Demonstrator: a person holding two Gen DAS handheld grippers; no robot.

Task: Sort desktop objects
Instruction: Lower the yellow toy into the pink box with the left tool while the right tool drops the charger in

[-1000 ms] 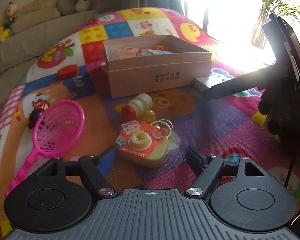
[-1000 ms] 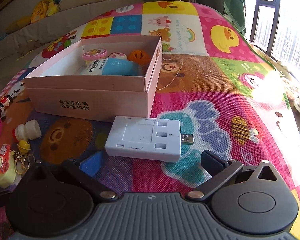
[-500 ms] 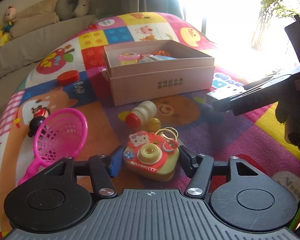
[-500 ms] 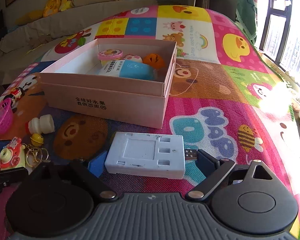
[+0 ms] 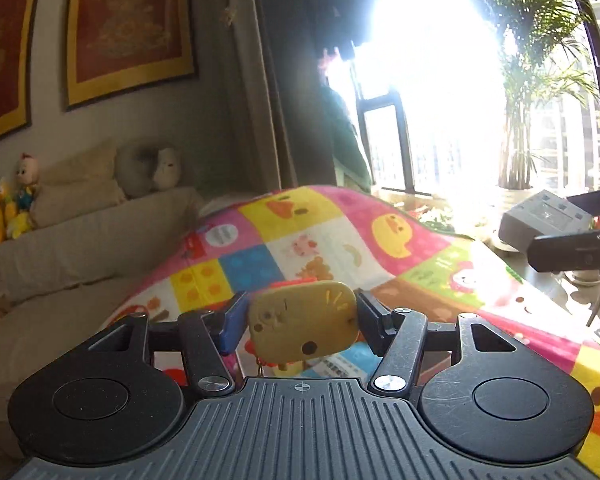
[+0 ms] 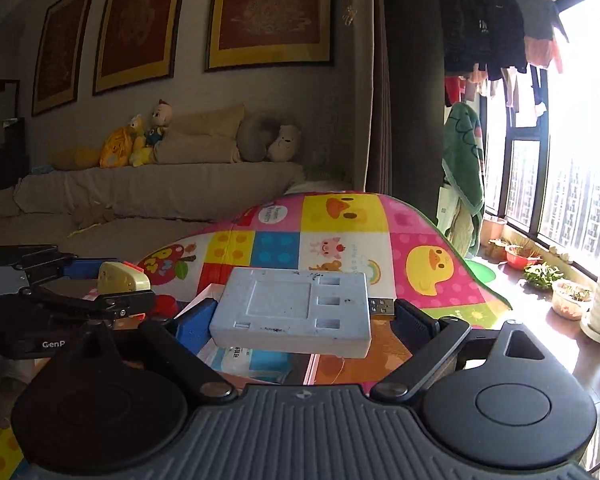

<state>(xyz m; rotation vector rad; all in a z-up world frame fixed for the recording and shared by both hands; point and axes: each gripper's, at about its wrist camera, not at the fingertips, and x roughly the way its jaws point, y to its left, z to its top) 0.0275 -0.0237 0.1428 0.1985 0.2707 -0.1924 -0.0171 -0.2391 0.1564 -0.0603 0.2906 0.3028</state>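
I am holding both grippers aloft above the play mat (image 5: 380,236), each carrying one item for the pink box (image 6: 204,300), whose corner and contents are peeking out beneath the right gripper's load. The left gripper (image 5: 300,320), whose jaws have just been closing, is pinching the toy camera (image 5: 304,322) by its two short ends, its yellow back facing the lens and its key ring dangling below. The right gripper (image 6: 300,316), jaws set wide and likewise just narrowed, is clamping the white USB hub (image 6: 296,312) end to end, so the hub's long axis is running across the fingers with the plug (image 6: 382,305) poking out beside the right finger. In the right wrist view the box is lying directly below and just ahead of the hub, while the left gripper (image 6: 112,284) with the camera (image 6: 122,278) is hanging off to the left of it. I am judging the right hand nearer the box, so it should be lowering first, keeping the hub's length along the box's longer side
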